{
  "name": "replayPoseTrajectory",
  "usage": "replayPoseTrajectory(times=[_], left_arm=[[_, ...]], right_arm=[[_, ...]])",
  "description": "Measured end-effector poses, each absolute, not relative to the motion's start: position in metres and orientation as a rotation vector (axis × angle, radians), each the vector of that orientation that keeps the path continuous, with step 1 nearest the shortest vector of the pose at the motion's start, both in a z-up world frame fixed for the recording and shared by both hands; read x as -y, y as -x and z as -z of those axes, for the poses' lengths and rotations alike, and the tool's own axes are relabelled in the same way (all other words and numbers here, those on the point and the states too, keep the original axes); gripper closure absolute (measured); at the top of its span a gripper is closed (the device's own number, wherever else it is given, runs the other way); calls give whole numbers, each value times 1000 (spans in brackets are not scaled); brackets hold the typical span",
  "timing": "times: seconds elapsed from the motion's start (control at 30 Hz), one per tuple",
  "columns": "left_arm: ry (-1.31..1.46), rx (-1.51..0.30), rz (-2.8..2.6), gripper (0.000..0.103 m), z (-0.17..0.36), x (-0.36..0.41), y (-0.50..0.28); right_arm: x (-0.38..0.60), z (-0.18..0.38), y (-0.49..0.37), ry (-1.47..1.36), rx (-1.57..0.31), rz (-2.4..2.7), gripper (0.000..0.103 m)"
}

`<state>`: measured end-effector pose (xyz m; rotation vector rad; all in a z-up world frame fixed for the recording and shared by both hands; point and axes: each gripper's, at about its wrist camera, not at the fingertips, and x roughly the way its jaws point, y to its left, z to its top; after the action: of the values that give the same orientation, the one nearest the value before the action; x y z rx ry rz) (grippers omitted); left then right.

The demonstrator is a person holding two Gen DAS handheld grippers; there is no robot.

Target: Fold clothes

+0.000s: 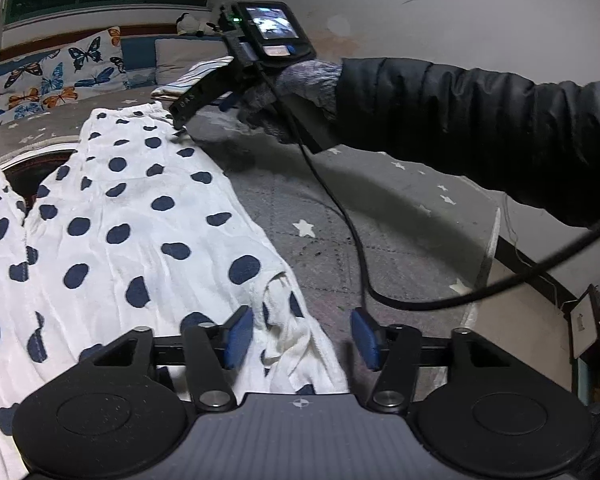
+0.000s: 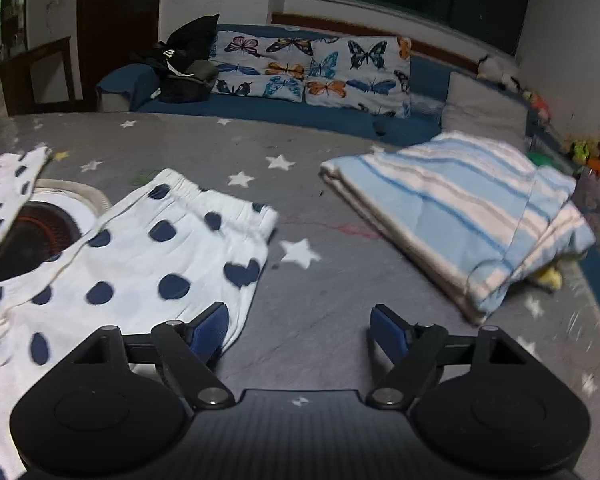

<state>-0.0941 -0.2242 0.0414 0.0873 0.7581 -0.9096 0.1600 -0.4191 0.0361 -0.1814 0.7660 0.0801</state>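
White trousers with dark blue dots point(image 1: 132, 216) lie spread on a grey star-patterned table cover point(image 1: 380, 220). My left gripper point(image 1: 302, 338) is open, its jaws either side of a bunched hem corner at the near right edge. The right gripper point(image 1: 180, 120) shows in the left wrist view near the waistband's right end. In the right wrist view the right gripper point(image 2: 296, 330) is open, with the elastic waistband point(image 2: 216, 204) ahead and to the left and its left finger point(image 2: 210, 332) over the trousers' point(image 2: 140, 272) edge. A folded blue-striped garment point(image 2: 460, 216) lies to the right.
A round dark opening with a white rim point(image 2: 48, 232) sits in the table under the trousers. Butterfly-print cushions point(image 2: 312, 72) and dark bags point(image 2: 184, 64) lie on a blue couch behind. A black cable point(image 1: 352, 240) crosses the cover. The table edge point(image 1: 492, 248) is at right.
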Motion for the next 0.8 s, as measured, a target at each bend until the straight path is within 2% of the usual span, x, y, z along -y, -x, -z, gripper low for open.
replayPoseTrajectory(times=[0.2, 0.5, 0.8], left_arm=[[-78, -753, 943, 18, -40, 227, 99], [-61, -758, 970, 10, -41, 227, 102], [-62, -762, 989, 0, -37, 233, 103]], right_arm=[[405, -38, -176, 191, -741, -123, 20], [411, -29, -211, 194, -738, -25, 13], [404, -35, -211, 182, -722, -98, 10]])
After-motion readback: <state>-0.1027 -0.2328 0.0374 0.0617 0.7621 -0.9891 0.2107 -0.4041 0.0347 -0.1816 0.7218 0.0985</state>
